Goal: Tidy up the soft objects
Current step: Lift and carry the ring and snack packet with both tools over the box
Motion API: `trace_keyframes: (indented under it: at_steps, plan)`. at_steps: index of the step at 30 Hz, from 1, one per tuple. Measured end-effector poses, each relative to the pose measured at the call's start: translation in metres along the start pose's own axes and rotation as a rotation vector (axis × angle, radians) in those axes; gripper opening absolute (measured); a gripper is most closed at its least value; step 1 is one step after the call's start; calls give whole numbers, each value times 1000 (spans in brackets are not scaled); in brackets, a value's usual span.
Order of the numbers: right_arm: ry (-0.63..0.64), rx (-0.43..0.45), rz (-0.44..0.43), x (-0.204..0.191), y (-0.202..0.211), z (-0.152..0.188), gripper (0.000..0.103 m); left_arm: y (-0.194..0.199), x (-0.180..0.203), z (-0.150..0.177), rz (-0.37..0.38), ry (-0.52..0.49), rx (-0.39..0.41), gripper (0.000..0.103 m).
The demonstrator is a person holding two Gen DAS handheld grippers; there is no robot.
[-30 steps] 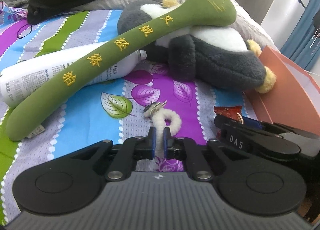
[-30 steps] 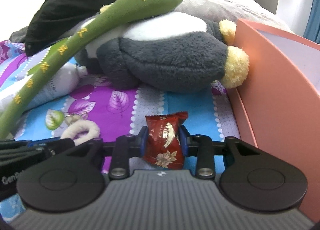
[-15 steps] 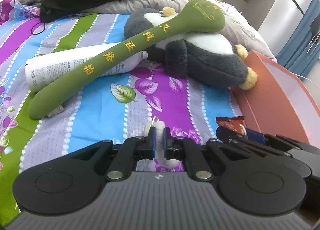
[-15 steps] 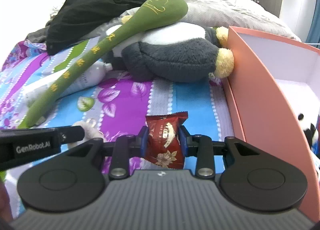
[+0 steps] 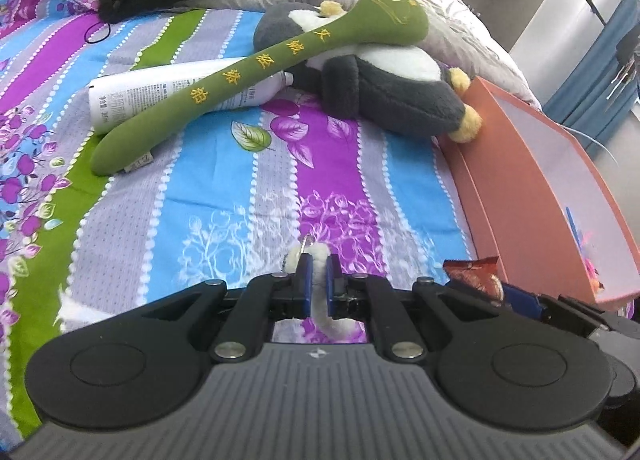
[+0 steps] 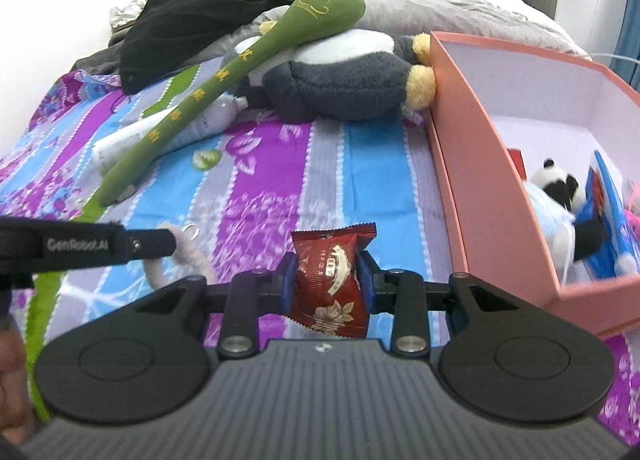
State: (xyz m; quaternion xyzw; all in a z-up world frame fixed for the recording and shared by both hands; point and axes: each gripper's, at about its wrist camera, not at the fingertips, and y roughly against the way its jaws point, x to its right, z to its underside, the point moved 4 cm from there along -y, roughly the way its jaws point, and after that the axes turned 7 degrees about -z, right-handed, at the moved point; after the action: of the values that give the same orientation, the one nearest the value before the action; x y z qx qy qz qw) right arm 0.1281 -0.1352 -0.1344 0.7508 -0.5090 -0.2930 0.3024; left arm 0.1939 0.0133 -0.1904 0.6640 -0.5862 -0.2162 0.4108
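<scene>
Left gripper (image 5: 316,280) clamped tight on a fuzzy white keyring loop (image 5: 320,300) — right gripper (image 6: 327,279) pinching a red snack packet (image 6: 330,280), pink box (image 6: 480,196) just right of its fingers.

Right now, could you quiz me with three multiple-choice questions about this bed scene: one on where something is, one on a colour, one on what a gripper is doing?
1. Where does the long green plush stick lie?
A. inside the box
B. across the grey and white plush toy and the white bottle
C. on the floor

2. What colour is the open box?
A. pink
B. green
C. black

3. What is the right gripper doing?
A. standing open and empty
B. gripping a red snack packet
C. gripping the bottle

Answers:
1 B, its head rests on the plush toy and its shaft crosses the bottle.
2 A, its walls are pink.
3 B, the pads press on the red snack packet.
</scene>
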Motion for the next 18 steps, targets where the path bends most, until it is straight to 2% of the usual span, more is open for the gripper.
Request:
trace_keyframes:
  at_steps: [18]
  plan:
    - [-21, 101, -25, 5, 67, -8, 36, 59, 36, -10, 57, -67, 44, 8]
